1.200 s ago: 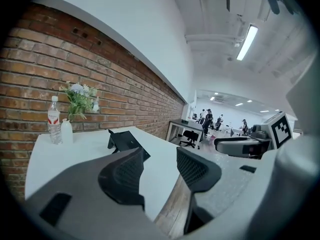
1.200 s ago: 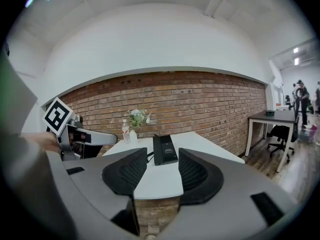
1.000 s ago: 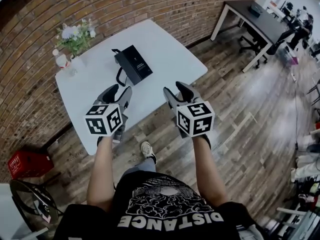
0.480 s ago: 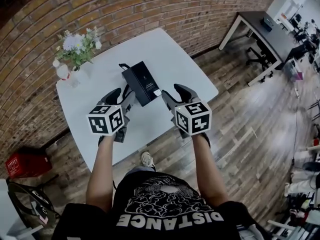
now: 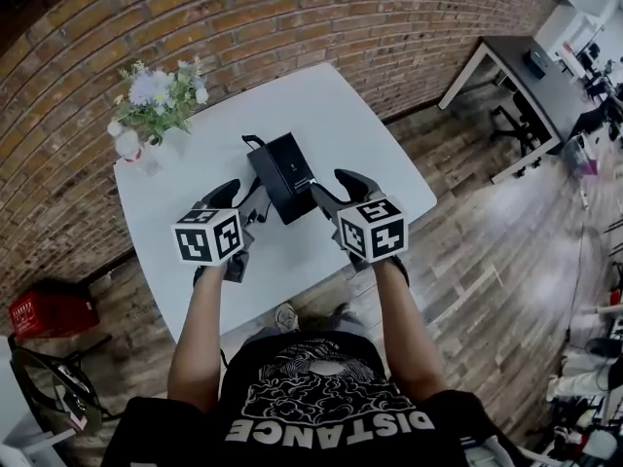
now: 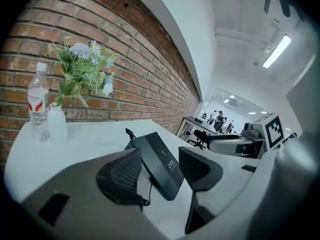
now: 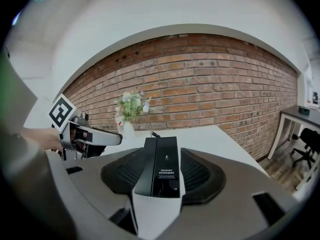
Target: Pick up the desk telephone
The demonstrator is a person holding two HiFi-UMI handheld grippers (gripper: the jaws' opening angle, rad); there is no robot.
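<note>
**While both grippers hang open, the desk telephone [image 5: 287, 175] lies untouched**

Because the bottle [image 6: 38, 109] and the vase of flowers [image 6: 80, 71] stand at the far left corner of the table [image 5: 336, 115], well apart from the work, they need little minding. Next comes the left gripper [image 5: 241, 191]. Its jaws have just been opening and now stand wide, with nothing pressed between the pads. The telephone's left flank only shows through the gap ahead.

The telephone, a black boxy unit, lies flat mid-table, skewed to the table's edges, with its cord [image 5: 251, 141] leaving the far left corner. Just beside its near right corner sits the right gripper [image 5: 336, 188]. Its jaws have also just been opening; they frame the near end and grip nothing.

As I judge it, each gripper should meet a long flank squarely. The left one should stay clear of the cord, and both should press evenly. A level lift would keep the smooth case from pivoting or slipping out.
</note>
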